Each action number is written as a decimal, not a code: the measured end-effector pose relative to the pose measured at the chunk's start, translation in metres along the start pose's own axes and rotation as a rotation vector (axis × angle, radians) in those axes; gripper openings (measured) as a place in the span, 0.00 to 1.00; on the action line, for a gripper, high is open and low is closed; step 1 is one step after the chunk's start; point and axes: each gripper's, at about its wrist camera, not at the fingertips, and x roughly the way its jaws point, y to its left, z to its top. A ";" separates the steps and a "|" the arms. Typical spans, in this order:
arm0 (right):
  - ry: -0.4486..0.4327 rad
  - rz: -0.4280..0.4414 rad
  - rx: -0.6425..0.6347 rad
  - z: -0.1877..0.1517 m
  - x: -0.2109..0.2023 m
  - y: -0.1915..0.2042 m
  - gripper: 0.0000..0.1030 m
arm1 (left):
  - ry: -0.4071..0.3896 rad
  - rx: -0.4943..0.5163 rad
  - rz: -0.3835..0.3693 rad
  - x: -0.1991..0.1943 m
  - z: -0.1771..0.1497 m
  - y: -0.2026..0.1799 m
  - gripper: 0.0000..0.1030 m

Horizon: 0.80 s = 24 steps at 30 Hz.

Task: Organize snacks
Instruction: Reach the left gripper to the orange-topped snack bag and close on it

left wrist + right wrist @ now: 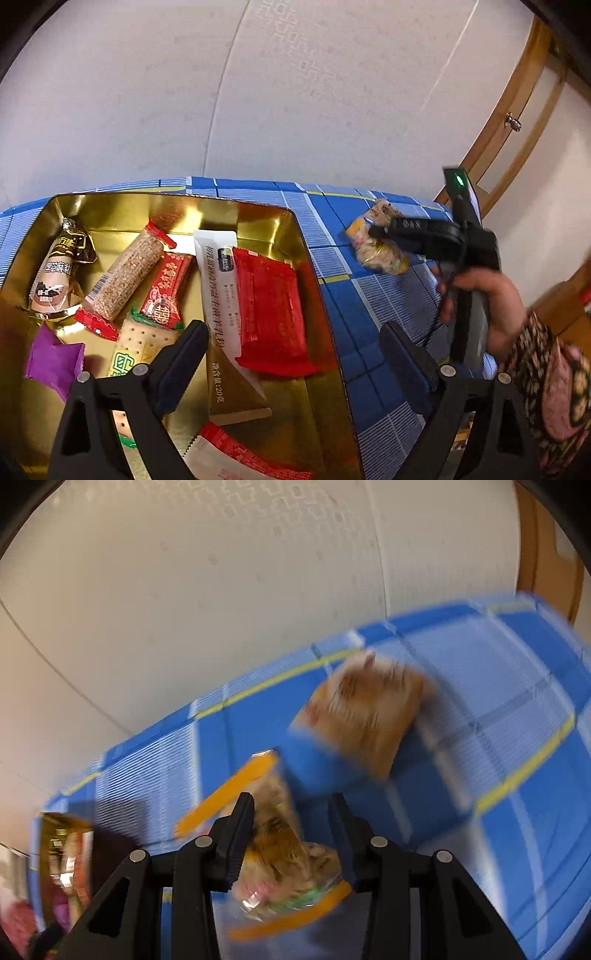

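A gold-lined box (317,280) on the blue checked tablecloth holds several snacks, among them a red packet (269,306), a white and gold sachet (221,295) and a sesame bar (129,273). My left gripper (295,354) is open and empty, one finger over the box and one outside its right wall. My right gripper (291,834) has its fingers around a clear orange-edged snack pack (280,834), and the frame is blurred. In the left wrist view my right gripper (384,232) is on that pack (373,247), right of the box. An orange-brown packet (365,716) lies beyond on the cloth.
The table (369,332) stands against a pale patterned wall. A wooden door frame (517,122) is at the right. The gold box (66,856) shows at the left edge of the right wrist view.
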 end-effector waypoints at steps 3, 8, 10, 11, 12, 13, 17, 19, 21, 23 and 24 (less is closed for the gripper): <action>-0.045 0.090 0.043 -0.029 -0.025 0.003 0.41 | -0.018 -0.009 0.003 -0.004 0.000 -0.001 0.91; -0.136 0.104 0.078 -0.071 -0.071 -0.007 0.41 | -0.019 -0.009 -0.002 -0.005 -0.004 -0.008 0.91; -0.153 0.083 0.085 -0.081 -0.084 -0.013 0.41 | -0.031 -0.006 0.000 -0.004 -0.002 -0.018 0.91; -0.162 0.061 0.087 -0.085 -0.090 -0.018 0.41 | -0.031 0.001 0.004 -0.003 -0.001 -0.024 0.91; -0.167 0.033 0.088 -0.088 -0.094 -0.023 0.41 | -0.028 0.006 0.006 -0.001 0.000 -0.030 0.91; -0.171 0.017 0.090 -0.087 -0.095 -0.026 0.41 | -0.022 0.013 0.006 0.001 0.001 -0.038 0.91; -0.183 -0.068 0.112 -0.081 -0.101 -0.054 0.41 | 0.020 0.069 0.015 0.020 0.010 -0.077 0.96; -0.177 -0.063 0.152 -0.082 -0.107 -0.069 0.41 | 0.040 0.092 0.021 0.033 0.017 -0.094 0.97; -0.166 -0.032 0.216 -0.083 -0.110 -0.081 0.41 | 0.066 0.106 0.026 0.052 0.025 -0.108 0.97; -0.159 0.008 0.268 -0.084 -0.111 -0.091 0.41 | 0.102 0.120 0.054 0.073 0.032 -0.120 0.97; -0.156 0.009 0.275 -0.084 -0.112 -0.093 0.41 | 0.116 0.123 0.069 0.084 0.035 -0.124 0.97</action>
